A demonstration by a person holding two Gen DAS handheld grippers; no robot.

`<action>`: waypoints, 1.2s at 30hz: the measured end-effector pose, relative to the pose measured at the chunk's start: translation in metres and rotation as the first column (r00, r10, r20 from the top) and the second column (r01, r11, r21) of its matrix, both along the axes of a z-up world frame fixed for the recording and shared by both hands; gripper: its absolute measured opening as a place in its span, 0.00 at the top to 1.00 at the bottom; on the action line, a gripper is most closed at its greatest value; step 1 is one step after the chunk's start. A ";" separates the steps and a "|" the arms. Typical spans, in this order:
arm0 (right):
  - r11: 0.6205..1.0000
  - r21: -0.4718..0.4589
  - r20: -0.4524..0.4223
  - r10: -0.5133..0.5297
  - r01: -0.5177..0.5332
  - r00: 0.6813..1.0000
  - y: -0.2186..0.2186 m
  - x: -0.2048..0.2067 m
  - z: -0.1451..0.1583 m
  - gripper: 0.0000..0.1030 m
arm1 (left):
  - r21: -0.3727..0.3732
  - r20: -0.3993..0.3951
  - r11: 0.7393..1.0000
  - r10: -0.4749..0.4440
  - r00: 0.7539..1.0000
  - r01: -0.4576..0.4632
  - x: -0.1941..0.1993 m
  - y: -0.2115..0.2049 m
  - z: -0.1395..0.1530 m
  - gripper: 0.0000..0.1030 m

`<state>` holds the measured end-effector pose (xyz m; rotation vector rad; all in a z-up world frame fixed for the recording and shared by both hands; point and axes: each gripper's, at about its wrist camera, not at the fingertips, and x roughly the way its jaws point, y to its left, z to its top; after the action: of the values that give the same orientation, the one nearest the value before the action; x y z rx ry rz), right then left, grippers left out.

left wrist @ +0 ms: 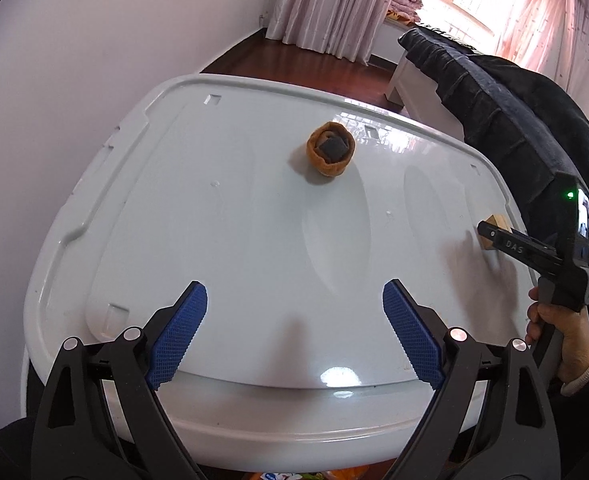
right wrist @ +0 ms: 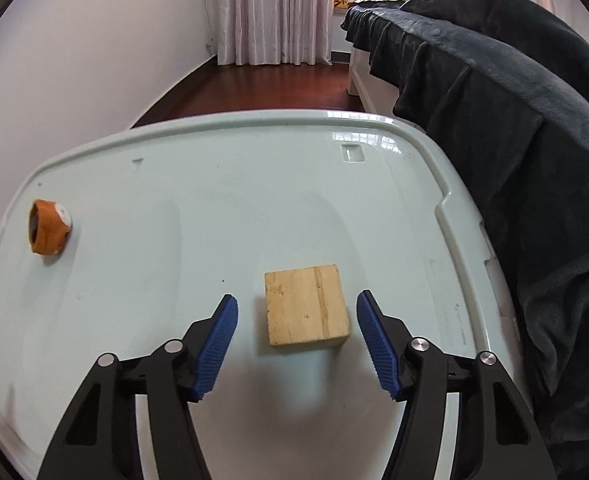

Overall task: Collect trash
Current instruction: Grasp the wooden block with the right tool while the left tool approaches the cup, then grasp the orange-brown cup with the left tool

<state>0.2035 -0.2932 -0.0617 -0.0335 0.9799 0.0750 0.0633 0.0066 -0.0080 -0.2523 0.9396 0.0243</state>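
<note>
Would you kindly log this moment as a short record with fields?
surface: white plastic lid
wooden block: lying on the lid, between the open fingers of the right tool, untouched
orange sock bundle: rolled, farther back on the lid, apart from both tools
left tool: open, holding nothing
beside lid: dark blanket

Dark blanket (right wrist: 494, 120) draped beside pale plastic lid (right wrist: 214, 184); pink curtains (right wrist: 274, 12).

A wooden block (right wrist: 307, 309) sits on the plastic lid (right wrist: 214, 184) between the spread fingers of the right gripper (right wrist: 297, 312), touching neither, with a small fabric cup (right wrist: 49, 227) well apart to its left and a draped blanket (right wrist: 514, 152) along the lid's right edge.
</note>
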 end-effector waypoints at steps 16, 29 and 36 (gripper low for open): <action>0.980 0.191 -0.005 0.047 -0.045 0.999 0.012 -0.041 0.031 0.66 | 0.042 0.014 0.999 0.010 1.000 -0.011 -0.006 0.000 -0.007 0.15; 0.961 0.238 0.122 0.115 -0.141 0.986 0.014 -0.107 0.063 0.66 | 0.103 0.056 0.994 -0.053 0.997 0.047 0.072 -0.036 -0.001 0.15; 0.935 0.345 0.061 0.063 -0.081 0.996 -0.001 -0.098 0.055 0.66 | 0.124 0.038 0.992 -0.023 0.999 0.019 0.129 -0.038 -0.017 0.15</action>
<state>0.1059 -0.2946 -0.0067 0.2529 0.9047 0.3128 0.1927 -0.0316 -0.0250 -0.1282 0.8982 0.0577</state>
